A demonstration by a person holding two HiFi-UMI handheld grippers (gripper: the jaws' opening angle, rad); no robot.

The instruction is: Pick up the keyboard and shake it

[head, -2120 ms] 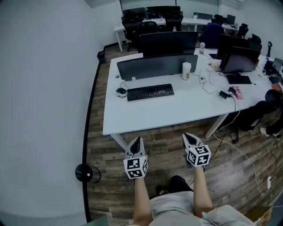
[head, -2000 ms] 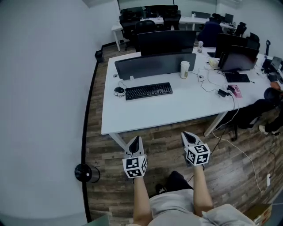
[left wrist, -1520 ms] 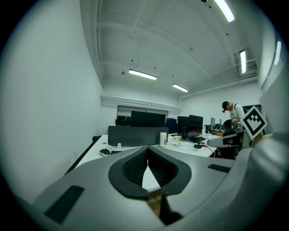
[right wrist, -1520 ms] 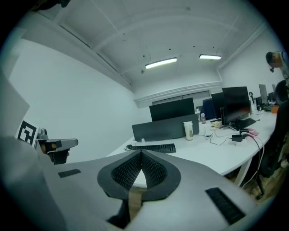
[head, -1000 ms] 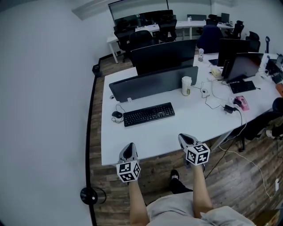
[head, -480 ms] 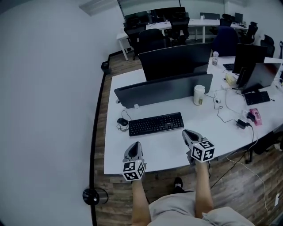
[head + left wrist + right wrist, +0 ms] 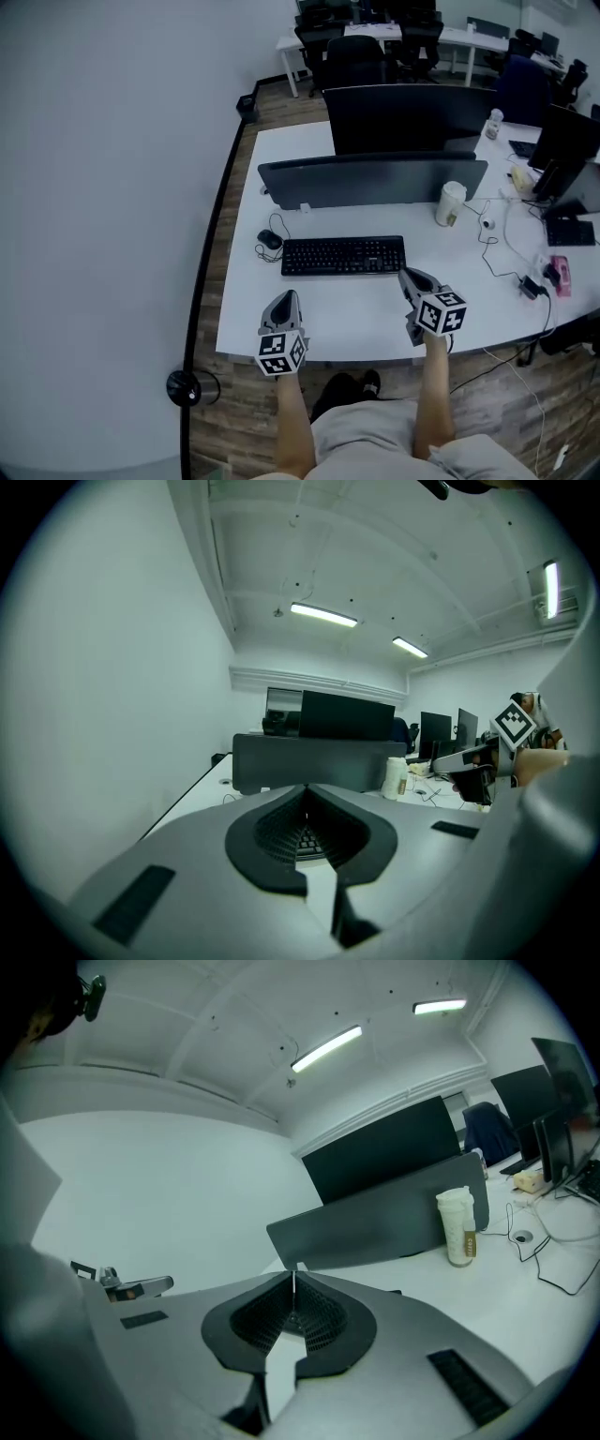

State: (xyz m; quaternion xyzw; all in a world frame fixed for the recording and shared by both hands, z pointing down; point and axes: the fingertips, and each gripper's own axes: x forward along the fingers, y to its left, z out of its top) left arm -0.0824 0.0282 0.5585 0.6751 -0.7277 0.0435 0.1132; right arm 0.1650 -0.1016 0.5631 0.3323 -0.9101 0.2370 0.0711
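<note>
A black keyboard (image 7: 343, 255) lies flat on the white desk (image 7: 328, 319), in front of a dark divider panel (image 7: 375, 178). My left gripper (image 7: 285, 296) is shut and empty over the desk's near edge, short of the keyboard's left end. My right gripper (image 7: 409, 275) is shut and empty too, its tip just off the keyboard's near right corner. In the left gripper view the shut tips (image 7: 307, 787) point at the divider (image 7: 309, 761), with keyboard keys (image 7: 306, 836) showing low between the jaws. The right gripper view has its shut tips (image 7: 293, 1274) before the divider (image 7: 375, 1227).
A black mouse (image 7: 270, 240) with a coiled cable sits left of the keyboard. A paper cup (image 7: 451, 202) stands to the right by the divider, with cables (image 7: 506, 253) and a pink item (image 7: 559, 277) beyond. A monitor (image 7: 403, 117) stands behind the divider. A wall runs along the left.
Both grippers have come forward from over the floor to over the desk's near edge, close to the keyboard. Both stayed shut. The keyboard has not moved.
</note>
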